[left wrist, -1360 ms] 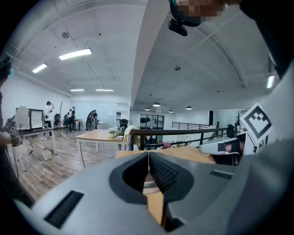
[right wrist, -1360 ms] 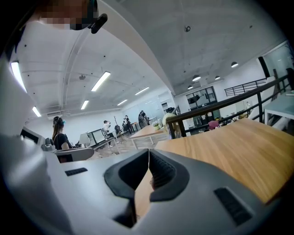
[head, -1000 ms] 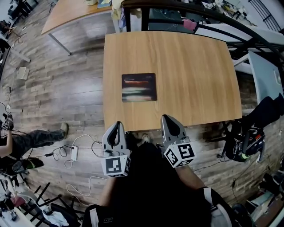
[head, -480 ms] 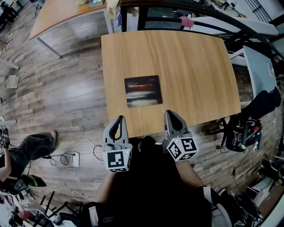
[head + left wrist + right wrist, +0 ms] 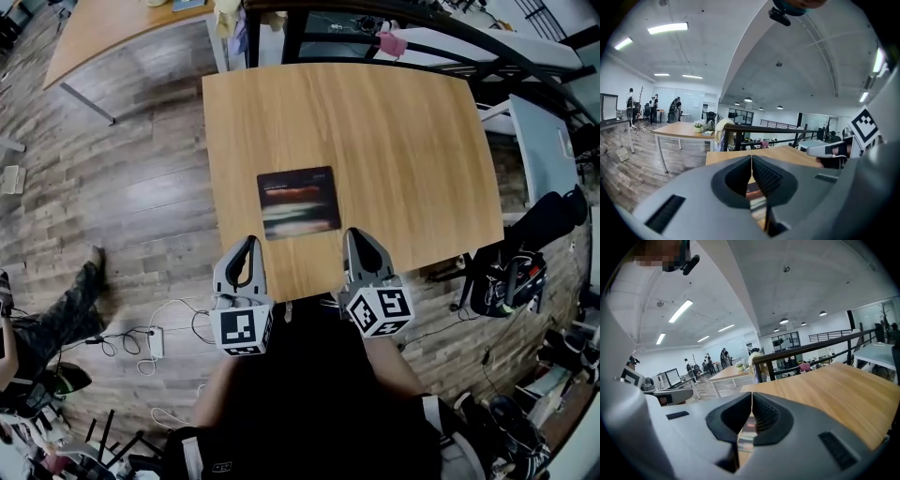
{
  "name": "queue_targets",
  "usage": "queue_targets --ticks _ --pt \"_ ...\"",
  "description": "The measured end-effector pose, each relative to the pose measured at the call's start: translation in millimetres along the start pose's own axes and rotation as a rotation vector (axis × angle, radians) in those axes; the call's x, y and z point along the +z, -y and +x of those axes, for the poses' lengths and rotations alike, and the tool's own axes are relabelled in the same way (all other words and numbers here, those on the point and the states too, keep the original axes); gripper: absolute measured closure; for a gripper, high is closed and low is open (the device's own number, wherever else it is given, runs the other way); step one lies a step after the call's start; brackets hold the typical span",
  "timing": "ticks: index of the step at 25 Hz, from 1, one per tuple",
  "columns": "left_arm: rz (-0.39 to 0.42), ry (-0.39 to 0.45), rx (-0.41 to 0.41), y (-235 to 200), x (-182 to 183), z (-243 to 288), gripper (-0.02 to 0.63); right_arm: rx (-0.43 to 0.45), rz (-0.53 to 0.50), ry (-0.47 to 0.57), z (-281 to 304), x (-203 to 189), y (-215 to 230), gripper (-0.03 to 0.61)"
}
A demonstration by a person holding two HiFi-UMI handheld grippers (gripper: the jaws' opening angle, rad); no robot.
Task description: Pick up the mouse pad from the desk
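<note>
Nothing of the pickup was done: the dark rectangular mouse pad (image 5: 299, 202) lay flat and untouched on the light wooden counter (image 5: 403, 131), while the left claw (image 5: 247, 246) and right claw (image 5: 354, 236), both pinched together and empty, hovered near its front edge.

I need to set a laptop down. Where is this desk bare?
The desk is bare from the mouse pad to its right edge, and beyond the pad to the railing. Crowded only at the near edge: left gripper and right gripper.
</note>
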State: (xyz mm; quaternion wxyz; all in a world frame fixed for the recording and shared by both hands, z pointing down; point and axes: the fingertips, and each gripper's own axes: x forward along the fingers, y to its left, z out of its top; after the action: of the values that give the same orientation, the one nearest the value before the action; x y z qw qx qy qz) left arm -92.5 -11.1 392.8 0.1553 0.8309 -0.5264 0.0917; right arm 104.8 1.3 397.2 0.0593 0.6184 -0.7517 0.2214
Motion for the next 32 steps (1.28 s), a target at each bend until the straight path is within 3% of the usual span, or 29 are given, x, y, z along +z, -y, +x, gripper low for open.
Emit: queue_targets --ticks 17,23,28,30,32 --pt "-0.021 -0.123 0.095 -29.8 -26.6 95.5 0.589 0.037 -0.017 -0.165 100.9 -22.7 51.4 0.546" --pt "-0.009 -0.204 0.097 -35.1 -53.7 125.2 0.589 0.041 -0.003 -0.246 126.1 -47.5 69.9 0.545" --pt "-0.061 -0.273 0.092 -37.8 -85.6 142.5 0.586 0.068 0.024 -0.351 147.2 -82.4 81.5 0.540" --pt "-0.083 -0.308 0.088 -39.2 -100.1 148.6 0.561 0.068 0.025 -0.397 154.9 -97.5 86.1 0.490" --pt "-0.098 -0.351 0.080 -40.0 -114.8 153.3 0.482 0.066 0.026 -0.436 161.2 -110.5 90.3 0.437"
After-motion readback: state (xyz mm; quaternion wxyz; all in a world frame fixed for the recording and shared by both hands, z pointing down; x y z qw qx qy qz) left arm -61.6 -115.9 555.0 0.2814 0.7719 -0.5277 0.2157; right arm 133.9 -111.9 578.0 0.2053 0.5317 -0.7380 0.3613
